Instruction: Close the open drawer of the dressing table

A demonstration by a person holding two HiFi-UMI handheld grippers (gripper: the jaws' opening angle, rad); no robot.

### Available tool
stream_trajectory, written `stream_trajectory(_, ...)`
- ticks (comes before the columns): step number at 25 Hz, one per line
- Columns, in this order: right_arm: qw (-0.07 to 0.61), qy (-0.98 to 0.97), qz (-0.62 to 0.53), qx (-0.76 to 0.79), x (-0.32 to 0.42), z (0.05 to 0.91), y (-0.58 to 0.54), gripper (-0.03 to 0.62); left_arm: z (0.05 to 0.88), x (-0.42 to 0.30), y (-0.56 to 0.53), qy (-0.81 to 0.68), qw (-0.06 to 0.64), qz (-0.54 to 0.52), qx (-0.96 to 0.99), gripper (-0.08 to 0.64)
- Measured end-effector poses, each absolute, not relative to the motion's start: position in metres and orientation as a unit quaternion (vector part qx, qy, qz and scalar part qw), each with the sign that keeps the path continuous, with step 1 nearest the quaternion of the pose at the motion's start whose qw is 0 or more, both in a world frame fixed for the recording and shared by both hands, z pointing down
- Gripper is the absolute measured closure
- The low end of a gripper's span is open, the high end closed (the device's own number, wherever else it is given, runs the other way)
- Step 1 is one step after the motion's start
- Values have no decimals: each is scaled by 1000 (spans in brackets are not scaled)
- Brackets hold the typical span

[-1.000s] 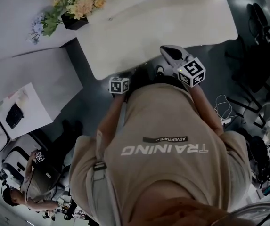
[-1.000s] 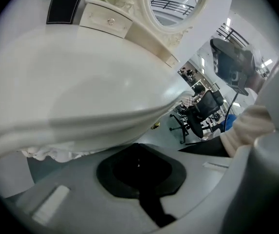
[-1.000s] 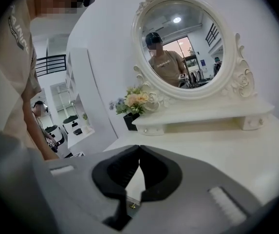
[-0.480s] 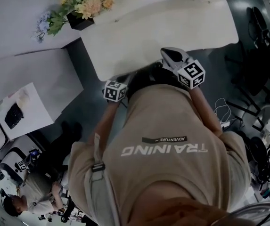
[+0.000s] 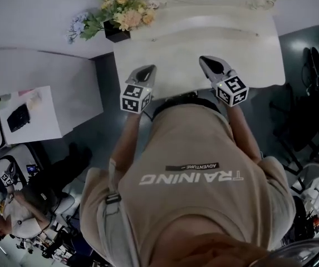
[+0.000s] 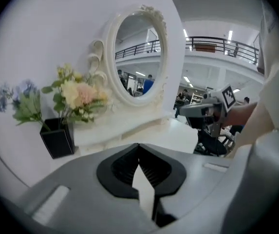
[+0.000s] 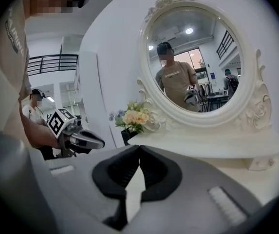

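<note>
The white dressing table [image 5: 204, 32] fills the top of the head view, with its oval mirror [image 7: 195, 62] [image 6: 139, 57] at the back. No drawer shows in any view; the person's torso hides the table's front below the edge. My left gripper [image 5: 147, 69] hovers over the table's front left part, jaws shut and holding nothing. My right gripper [image 5: 207, 61] hovers over the front middle, also shut and holding nothing. In the gripper views the left gripper [image 6: 139, 145] and right gripper [image 7: 139, 146] each point toward the mirror, tips touching.
A black vase of flowers [image 5: 117, 21] stands on the table's back left corner. A white counter [image 5: 37, 77] lies left of the table. A seated person [image 5: 14, 210] is at lower left. Dark chairs [image 5: 309, 93] stand on the right.
Both grippers have risen from the table's front edge to over its top, the left one more. The mirror's base has come into the head view.
</note>
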State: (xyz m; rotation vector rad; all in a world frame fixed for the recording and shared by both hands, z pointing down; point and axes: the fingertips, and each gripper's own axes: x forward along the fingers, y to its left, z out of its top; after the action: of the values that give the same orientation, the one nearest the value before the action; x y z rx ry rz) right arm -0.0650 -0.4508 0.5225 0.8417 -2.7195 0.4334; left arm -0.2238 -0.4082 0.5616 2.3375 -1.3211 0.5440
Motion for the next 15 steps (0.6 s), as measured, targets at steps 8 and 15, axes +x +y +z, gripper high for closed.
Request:
stream_trajectory(8, 84, -954, 87, 274, -43, 438, -500, 588, 401, -196, -473, -515, 68, 98, 849, 563)
stream_trajectory(15, 58, -965, 19, 253, -46, 357, -526, 588, 302, -191, -488, -536, -36, 62, 841, 563)
